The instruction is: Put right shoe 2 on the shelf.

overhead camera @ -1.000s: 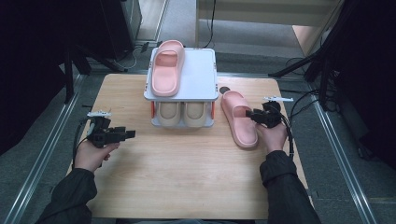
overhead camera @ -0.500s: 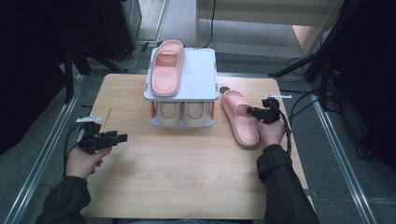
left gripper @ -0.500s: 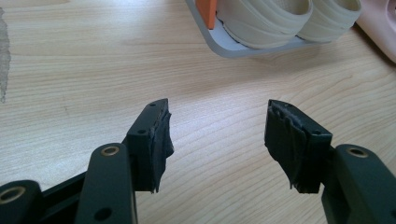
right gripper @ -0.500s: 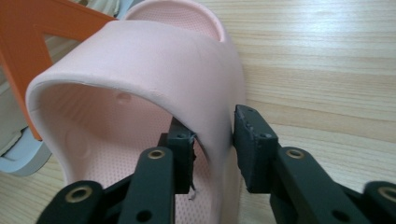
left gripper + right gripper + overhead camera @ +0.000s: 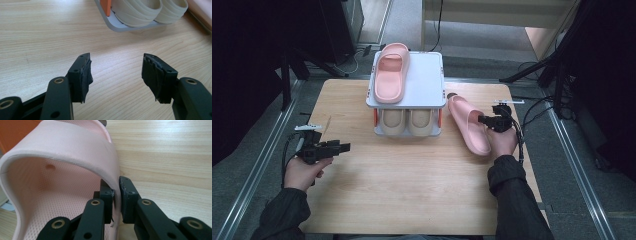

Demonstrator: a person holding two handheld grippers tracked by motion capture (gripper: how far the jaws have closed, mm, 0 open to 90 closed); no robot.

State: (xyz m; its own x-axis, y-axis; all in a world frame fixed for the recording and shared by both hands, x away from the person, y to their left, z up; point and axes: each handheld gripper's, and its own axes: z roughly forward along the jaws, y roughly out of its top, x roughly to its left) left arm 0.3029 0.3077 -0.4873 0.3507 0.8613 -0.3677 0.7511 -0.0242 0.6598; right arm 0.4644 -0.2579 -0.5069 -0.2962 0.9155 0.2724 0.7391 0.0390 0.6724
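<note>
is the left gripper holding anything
No, the left gripper has its jaws apart over bare table, nothing between them.

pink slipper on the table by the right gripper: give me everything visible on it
The pink slipper is a one-piece slide that looks like soft foam, with a broad strap and a dimpled footbed. It lies sole down on the wooden table, right of the shoe rack. The right gripper has just closed, pinching the strap's edge.

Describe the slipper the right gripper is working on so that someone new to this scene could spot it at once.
Start at the grey two-tier shoe rack in the middle of the wooden table. To its right, flat on the tabletop, lies a pink slipper. Unlike its twin on the rack's top shelf and the beige pair below, its strap is pinched by the right gripper.
</note>
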